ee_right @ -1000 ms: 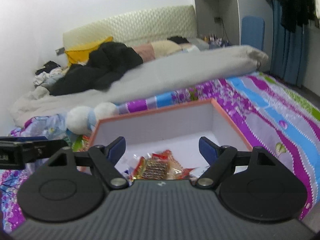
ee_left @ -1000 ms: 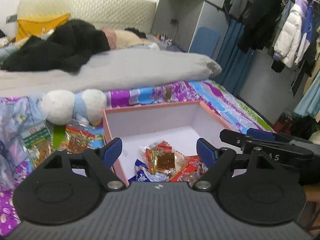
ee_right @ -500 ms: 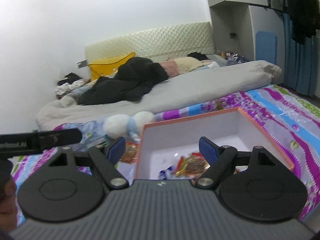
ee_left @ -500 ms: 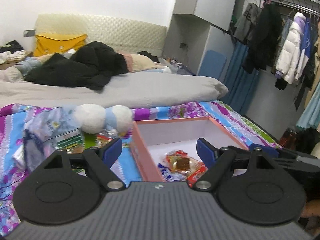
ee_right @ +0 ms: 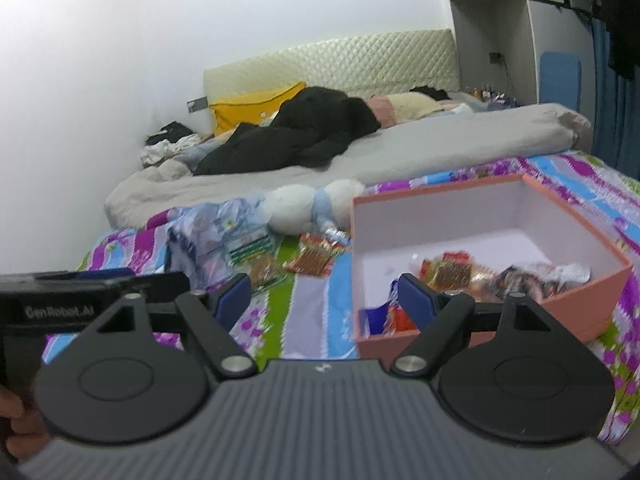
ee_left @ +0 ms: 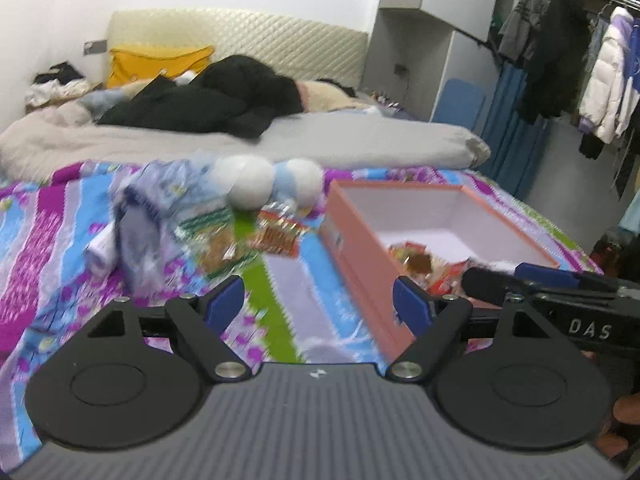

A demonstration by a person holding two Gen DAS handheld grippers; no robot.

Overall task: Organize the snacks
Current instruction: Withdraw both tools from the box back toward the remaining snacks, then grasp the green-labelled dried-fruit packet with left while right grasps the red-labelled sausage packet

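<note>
Currently: one pink box [ee_right: 576, 308] on the bed's striped sheet [ee_left: 288, 304], at 2 o'clock from the left tongs [ee_left: 319, 300], holding several snack packets [ee_right: 448, 274]. Two loose packets [ee_left: 276, 236] at 12 o'clock, below one plush toy [ee_left: 264, 184]. Left and right tongs [ee_right: 326, 294] spread, empty.

Snacks [ee_right: 316, 258] lie left of the box [ee_right: 624, 270].

Right hand-held gripper [ee_left: 560, 280], black body, left wrist view: white letters "DAS".
Left hand-held gripper [ee_right: 96, 280], black body, right wrist view: blurred white "GenRobot.AI".
Snack wrappers: print unreadable.
</note>
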